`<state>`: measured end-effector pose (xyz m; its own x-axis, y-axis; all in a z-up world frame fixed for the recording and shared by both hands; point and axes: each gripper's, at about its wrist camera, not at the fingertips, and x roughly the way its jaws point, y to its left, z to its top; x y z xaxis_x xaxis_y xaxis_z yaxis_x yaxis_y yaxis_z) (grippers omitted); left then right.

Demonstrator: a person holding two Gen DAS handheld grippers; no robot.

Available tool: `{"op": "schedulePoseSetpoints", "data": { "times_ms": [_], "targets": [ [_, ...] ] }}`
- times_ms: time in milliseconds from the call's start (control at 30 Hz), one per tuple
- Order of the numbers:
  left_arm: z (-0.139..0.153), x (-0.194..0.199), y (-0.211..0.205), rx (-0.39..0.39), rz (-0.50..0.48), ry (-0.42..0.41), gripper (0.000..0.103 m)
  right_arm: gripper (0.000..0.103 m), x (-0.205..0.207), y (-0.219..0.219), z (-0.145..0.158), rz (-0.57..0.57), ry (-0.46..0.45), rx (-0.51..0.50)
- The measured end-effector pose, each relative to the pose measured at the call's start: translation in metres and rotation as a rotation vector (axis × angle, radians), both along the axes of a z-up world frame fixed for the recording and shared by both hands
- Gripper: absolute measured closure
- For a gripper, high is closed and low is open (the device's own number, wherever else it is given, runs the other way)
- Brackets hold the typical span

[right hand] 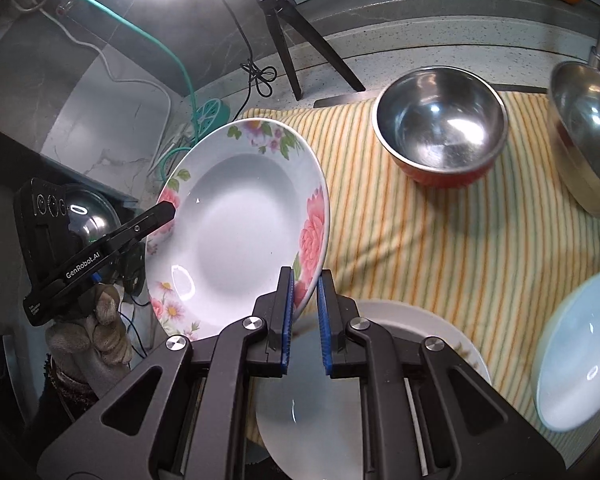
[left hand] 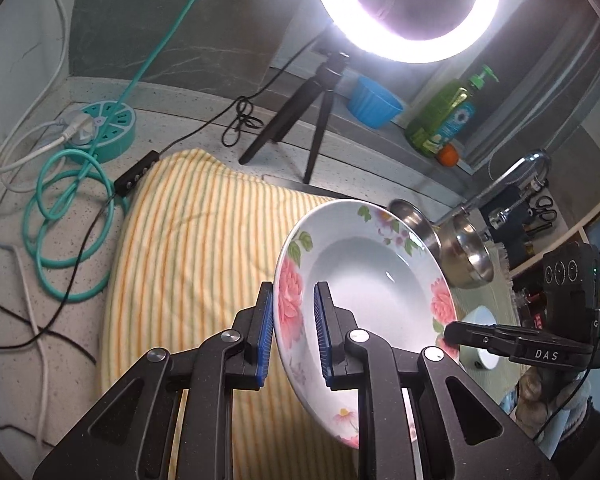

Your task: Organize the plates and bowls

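Blue-padded fingers of the right gripper (right hand: 305, 312) pinch the rim of the white floral-print plate (right hand: 240, 232), and the left gripper (left hand: 294, 336) clamps the opposite rim, so the plate hangs tilted between both. Sorting looks barely underway: ahead of the right claw sits a steel bowl with red outside (right hand: 440, 128), another steel bowl (right hand: 588, 136) to its right, a pale blue bowl (right hand: 576, 364) nearer. Directly below waits a plain white plate (right hand: 440, 332) on the yellow striped cloth (right hand: 440, 248).
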<state>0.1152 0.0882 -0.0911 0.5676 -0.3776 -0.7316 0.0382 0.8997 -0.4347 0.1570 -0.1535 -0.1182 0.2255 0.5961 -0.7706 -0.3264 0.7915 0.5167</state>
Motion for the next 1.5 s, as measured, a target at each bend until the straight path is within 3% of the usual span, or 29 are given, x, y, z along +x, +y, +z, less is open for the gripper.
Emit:
{"op": "schedulePoseSetpoints", "data": {
  "times_ms": [400,733,1500],
  "targets": [
    [-0.007,-0.045,-0.053,-0.058,-0.055,0.034,0.086,0.091,-0.051,-0.065,0.0,-0.047,0.007,-0.018],
    [-0.022,-0.07,-0.094,-0.065,-0.122,0.084,0.086,0.091,-0.081,-0.111,-0.021,-0.094,0.057,-0.058],
    [-0.048,-0.084,-0.114,-0.024,-0.145,0.161,0.086,0.091,-0.1,-0.116,-0.048,-0.087,0.08,-0.124]
  ]
}}
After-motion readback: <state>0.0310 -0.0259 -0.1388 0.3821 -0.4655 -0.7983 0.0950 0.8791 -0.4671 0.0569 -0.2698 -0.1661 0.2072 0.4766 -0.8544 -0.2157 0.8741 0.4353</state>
